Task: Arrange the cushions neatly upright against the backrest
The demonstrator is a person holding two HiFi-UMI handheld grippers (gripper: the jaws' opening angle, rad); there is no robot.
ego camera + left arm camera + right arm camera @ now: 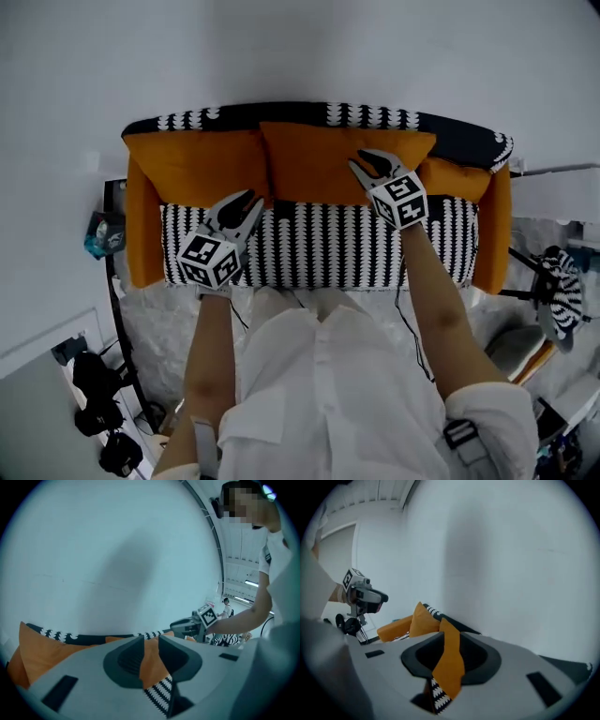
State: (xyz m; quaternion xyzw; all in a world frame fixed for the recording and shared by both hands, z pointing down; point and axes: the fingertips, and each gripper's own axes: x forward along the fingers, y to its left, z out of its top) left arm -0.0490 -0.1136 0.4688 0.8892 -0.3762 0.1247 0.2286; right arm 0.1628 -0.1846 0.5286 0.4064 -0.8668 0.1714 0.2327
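Fingers (pixel 480 660) of the right gripper (pixel 368 161) were clamped on a fold of orange fabric, the edge of the middle cushion (pixel 323 155), which rose past their tips in the right gripper view. Fingers (pixel 126 660) of the left gripper (pixel 251 199) stood a little apart, with orange cushion and patterned seat (pixel 159 693) showing through the gap and nothing pinched. In the head view the right gripper sat right of centre over the middle cushion. The left gripper sat lower, at centre left, over the seat just below the cushions. The middle cushion leaned on the backrest (pixel 281 114) of the black-and-white sofa (pixel 328 248), between the left cushion (pixel 202 164) and the right cushion (pixel 457 178), which was set lower. Orange armrests (pixel 142 225) closed both ends, and a pale wall (pixel 300 47) filled the top.
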